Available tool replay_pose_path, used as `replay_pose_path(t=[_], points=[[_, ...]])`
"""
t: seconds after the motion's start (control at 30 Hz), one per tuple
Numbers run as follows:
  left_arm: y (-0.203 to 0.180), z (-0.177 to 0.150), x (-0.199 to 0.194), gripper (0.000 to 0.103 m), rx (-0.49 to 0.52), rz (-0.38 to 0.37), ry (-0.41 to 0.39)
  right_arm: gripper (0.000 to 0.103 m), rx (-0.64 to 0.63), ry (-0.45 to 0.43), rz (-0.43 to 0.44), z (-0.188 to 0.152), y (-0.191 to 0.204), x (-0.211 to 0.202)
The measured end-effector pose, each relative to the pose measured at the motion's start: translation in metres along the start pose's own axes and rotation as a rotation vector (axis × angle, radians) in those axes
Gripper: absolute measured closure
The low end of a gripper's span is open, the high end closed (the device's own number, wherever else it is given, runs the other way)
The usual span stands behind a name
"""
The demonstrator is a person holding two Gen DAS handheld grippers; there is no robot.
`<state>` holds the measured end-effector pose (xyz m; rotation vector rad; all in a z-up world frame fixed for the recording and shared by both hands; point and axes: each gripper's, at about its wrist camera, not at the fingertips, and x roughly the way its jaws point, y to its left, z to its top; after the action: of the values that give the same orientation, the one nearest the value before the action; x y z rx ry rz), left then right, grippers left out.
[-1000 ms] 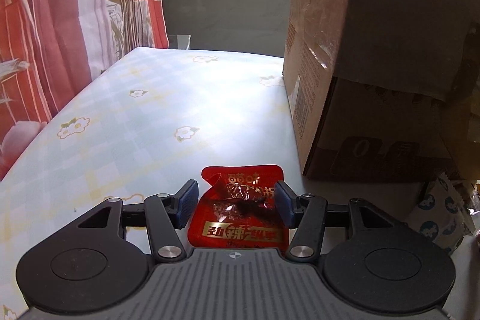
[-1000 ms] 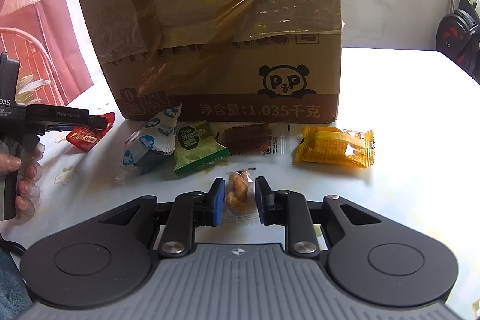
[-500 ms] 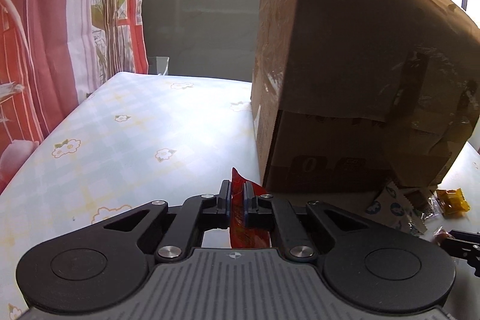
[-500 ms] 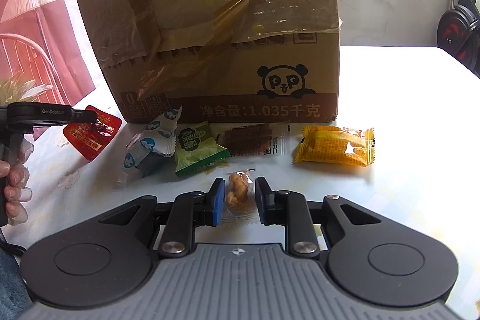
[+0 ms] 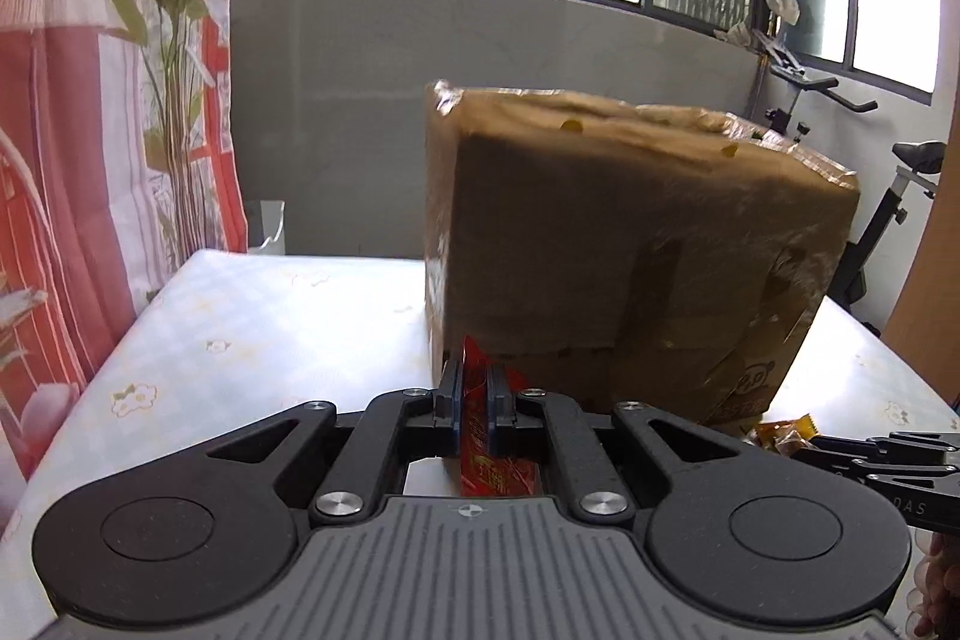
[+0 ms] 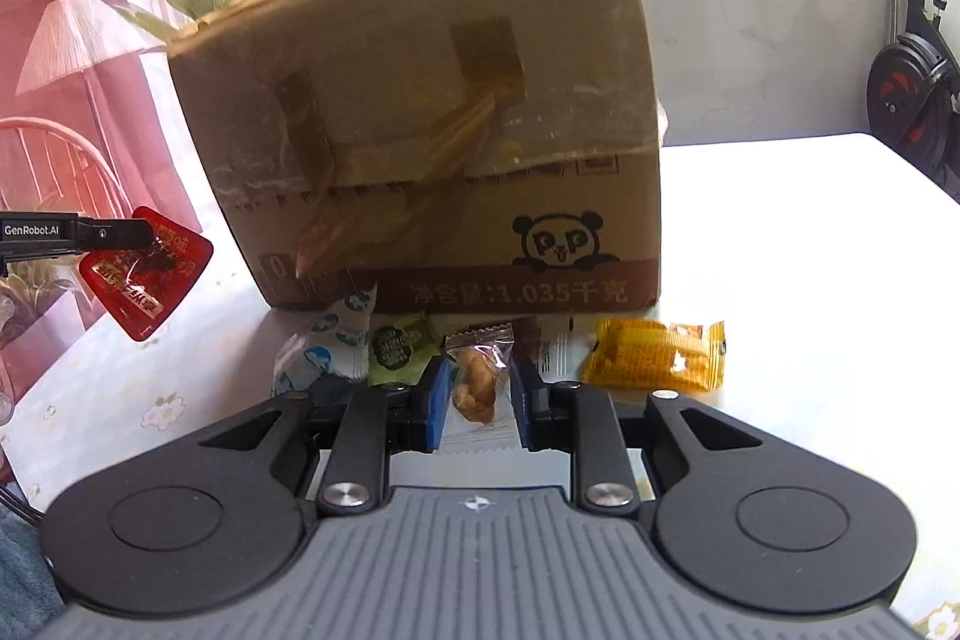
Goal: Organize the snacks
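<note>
L gripper (image 5: 474,415) is clamped on the red pouch (image 6: 147,274), held in air left of the cardboard box (image 6: 420,112). R gripper (image 6: 477,403) pinches a clear-wrapped snack (image 6: 477,382) just in front of the box. Box top sits above both loads, so I'd guess up and over; L looks higher.

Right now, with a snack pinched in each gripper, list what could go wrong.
1. The left gripper pinches the red packet by one edge; it hangs loose and might slip.
2. The cardboard box looks shut from here, so dropping snacks in could fail.
3. The right gripper holds a clear-wrapped snack above the packets along the box and could knock them.
</note>
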<state>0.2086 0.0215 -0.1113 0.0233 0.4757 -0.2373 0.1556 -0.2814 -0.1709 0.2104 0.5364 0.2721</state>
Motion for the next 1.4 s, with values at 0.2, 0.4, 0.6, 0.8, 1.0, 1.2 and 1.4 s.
replay_pose_path(t=[0.2, 0.4, 0.6, 0.8, 1.0, 1.2, 1.4], points=[[-0.025, 0.051, -0.035, 0.095, 0.052, -0.064, -0.174, 0.079, -0.054, -0.148, 0.052, 0.052, 0.011, -0.026], [-0.048, 0.107, -0.031, 0.095, 0.085, -0.106, -0.291, 0.079, -0.129, -0.275, 0.090, 0.117, 0.024, -0.030], [-0.077, 0.138, 0.017, 0.095, 0.092, -0.058, -0.302, 0.079, -0.133, -0.308, 0.041, 0.169, 0.020, 0.005], [-0.096, 0.141, 0.068, 0.092, 0.081, -0.042, -0.201, 0.079, -0.063, -0.212, -0.012, 0.180, 0.003, 0.045], [-0.084, 0.120, 0.083, 0.057, 0.044, -0.057, -0.130, 0.068, -0.122, -0.229, -0.017, 0.163, -0.003, 0.034], [-0.059, 0.110, 0.073, 0.051, -0.002, -0.057, -0.106, 0.063, -0.038, -0.311, -0.010, 0.144, -0.025, 0.008], [-0.054, 0.095, 0.035, 0.038, 0.001, -0.050, -0.181, 0.059, -0.030, -0.393, -0.016, 0.116, -0.036, -0.025]])
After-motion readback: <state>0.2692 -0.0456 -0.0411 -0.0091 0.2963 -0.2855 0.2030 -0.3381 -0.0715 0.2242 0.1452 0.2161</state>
